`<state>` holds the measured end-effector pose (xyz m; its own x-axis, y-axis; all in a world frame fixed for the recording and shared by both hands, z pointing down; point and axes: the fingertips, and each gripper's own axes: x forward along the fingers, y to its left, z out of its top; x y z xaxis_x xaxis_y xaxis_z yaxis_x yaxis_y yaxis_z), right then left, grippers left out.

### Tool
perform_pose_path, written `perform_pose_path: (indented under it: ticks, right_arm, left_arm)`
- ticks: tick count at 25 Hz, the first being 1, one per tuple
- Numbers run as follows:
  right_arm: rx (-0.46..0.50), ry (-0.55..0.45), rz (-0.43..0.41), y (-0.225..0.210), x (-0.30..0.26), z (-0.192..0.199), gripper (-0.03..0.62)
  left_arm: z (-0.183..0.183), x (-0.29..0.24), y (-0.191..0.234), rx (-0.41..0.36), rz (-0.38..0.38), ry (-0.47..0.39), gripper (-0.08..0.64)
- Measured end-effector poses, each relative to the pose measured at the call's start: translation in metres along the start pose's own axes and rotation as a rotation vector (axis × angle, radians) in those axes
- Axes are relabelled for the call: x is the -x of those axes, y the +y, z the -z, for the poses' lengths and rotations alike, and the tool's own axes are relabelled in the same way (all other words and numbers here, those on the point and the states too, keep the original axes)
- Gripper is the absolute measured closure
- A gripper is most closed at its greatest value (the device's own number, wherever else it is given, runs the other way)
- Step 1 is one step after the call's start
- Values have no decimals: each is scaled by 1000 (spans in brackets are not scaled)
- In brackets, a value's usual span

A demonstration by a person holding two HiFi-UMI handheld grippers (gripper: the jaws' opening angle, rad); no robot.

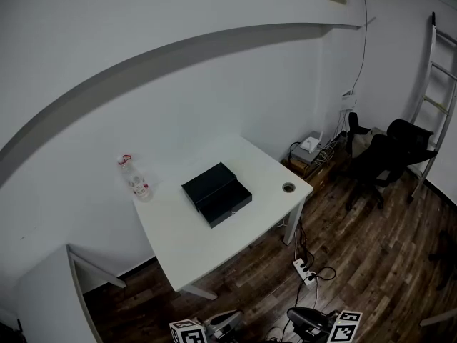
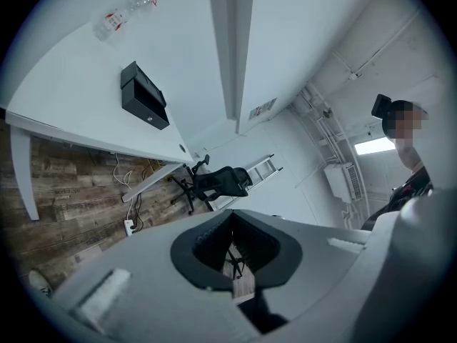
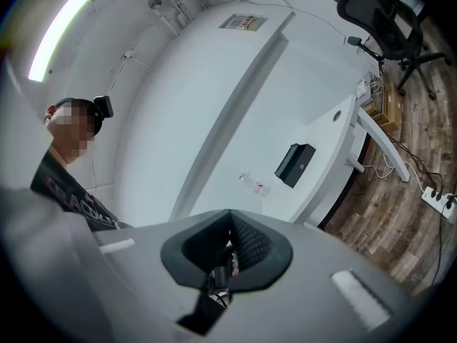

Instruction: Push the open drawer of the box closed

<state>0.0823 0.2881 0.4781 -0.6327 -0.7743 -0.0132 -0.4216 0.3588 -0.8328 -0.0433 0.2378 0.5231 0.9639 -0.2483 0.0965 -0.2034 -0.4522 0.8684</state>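
A small black box [image 1: 208,181] sits in the middle of the white bench [image 1: 187,245]. Its black drawer [image 1: 228,204] is pulled out a little toward the front edge of the bench, so it is not shut. A clear plastic bottle with a red label [image 1: 134,179] stands near the back left corner of the bench, apart from the box. There is a round hole [image 1: 288,187] in the bench top near its right corner. The left claw [image 2: 233,254] is clenched tight with nothing in it. The right claw [image 3: 228,257] is clenched tight too and holds nothing. Both claws are low at the bottom of the head view, well apart from the bench and the box. A black office chair [image 1: 389,156] and a metal ladder [image 1: 437,84] stand by the wall on the right, and a white power strip [image 1: 303,270] lies on the brown wooden floor [image 1: 371,249].
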Motion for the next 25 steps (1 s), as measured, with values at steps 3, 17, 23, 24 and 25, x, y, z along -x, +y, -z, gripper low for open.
perform_pose_path:
  ticks: [3,17,23,24,25]
  right_arm:
    - [4,-13,-1,-3,11,-8,589]
    - [-7,-96,4,-9,44,-47,586]
    - [-3,-127,36,-23,37,-63,583]
    - [0,-138,48,-26,35,-67,583]
    - [0,-150,61,-31,32,-71,583]
  left_arm:
    - [2,-6,-1,-6,-9,-8,555]
    - [-58,-14,27,-113,-174,-92,555]
    - [-106,-12,62,-145,-248,-136,554]
    - [-115,-12,71,-145,-261,-142,554]
    - [-126,-11,80,-144,-275,-151,532]
